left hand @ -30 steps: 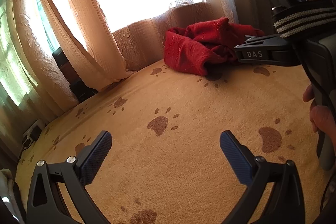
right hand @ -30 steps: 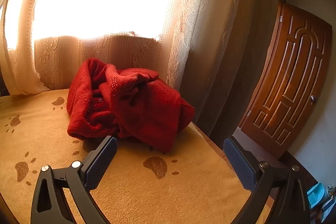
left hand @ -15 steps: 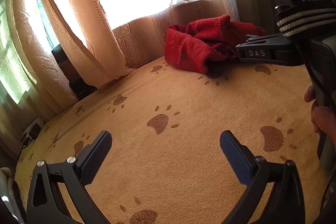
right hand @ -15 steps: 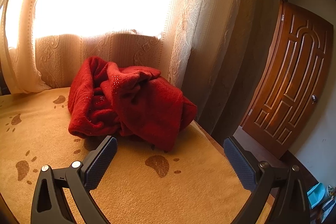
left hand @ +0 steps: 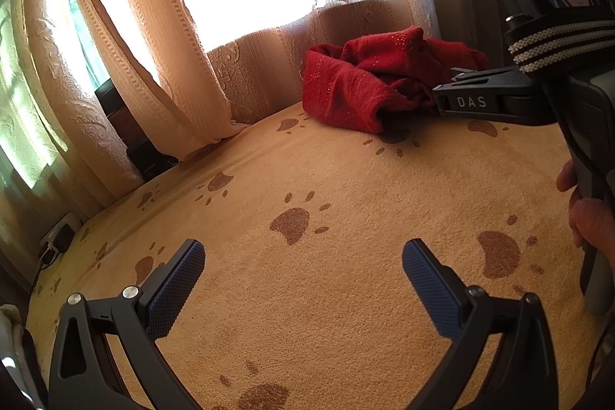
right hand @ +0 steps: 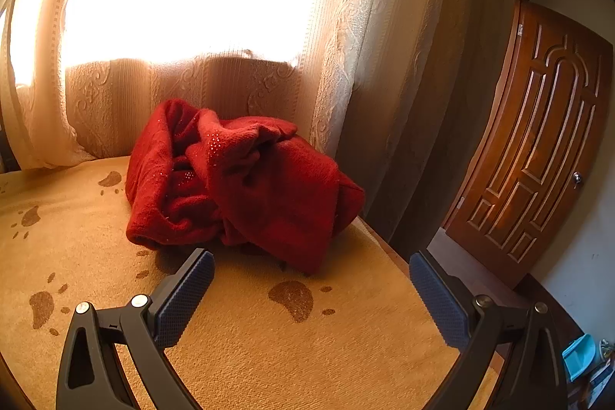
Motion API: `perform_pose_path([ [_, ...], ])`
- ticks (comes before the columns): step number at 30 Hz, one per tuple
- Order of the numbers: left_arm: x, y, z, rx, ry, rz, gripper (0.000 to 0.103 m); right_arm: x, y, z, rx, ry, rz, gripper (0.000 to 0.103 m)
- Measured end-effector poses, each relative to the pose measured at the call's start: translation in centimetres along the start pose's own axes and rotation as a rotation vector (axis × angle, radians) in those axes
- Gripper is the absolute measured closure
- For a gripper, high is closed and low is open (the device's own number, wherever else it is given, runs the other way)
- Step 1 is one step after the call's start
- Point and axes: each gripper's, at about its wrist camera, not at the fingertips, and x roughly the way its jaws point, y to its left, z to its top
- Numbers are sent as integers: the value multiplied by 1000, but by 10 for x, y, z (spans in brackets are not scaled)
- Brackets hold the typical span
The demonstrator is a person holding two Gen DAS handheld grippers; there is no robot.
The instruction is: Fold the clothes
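A crumpled red garment (right hand: 238, 179) lies in a heap at the far end of a tan blanket with brown paw prints (right hand: 269, 352), close to the curtain. It also shows in the left wrist view (left hand: 369, 87), far ahead on the right. My right gripper (right hand: 311, 291) is open and empty, just short of the heap's near edge. In the left wrist view its body (left hand: 496, 98) reaches in from the right, partly covering the garment. My left gripper (left hand: 303, 279) is open and empty, low over the bare blanket (left hand: 346, 314), well back from the garment.
Cream curtains (left hand: 161, 37) hang behind the blanket before a bright window. The blanket's right edge (right hand: 388, 248) drops to the floor. A brown wooden door (right hand: 538, 148) stands at the right. Dark boxes (left hand: 146, 156) and a power strip (left hand: 57, 241) sit at the left.
Both grippers have edged slightly forward toward the red garment. Their jaws stay open and the garment has not moved.
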Motion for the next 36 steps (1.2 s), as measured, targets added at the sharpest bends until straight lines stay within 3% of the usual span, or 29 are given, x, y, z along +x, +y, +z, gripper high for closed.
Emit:
perform_pose_path([
  [14,2,0,0,0,10,1,0,1,0,0,4,11,10,0],
  [29,14,9,-2,-65,76,-44,0,7,3,-2,3,41,37,0],
  [31,15,9,-2,-68,82,-48,0,12,2,-3,22,71,85,0],
  [35,20,14,-3,-90,103,-57,0,24,-9,-5,121,140,260,0],
  [36,22,16,-3,-99,109,-55,0,19,-17,-4,166,109,303,0],
])
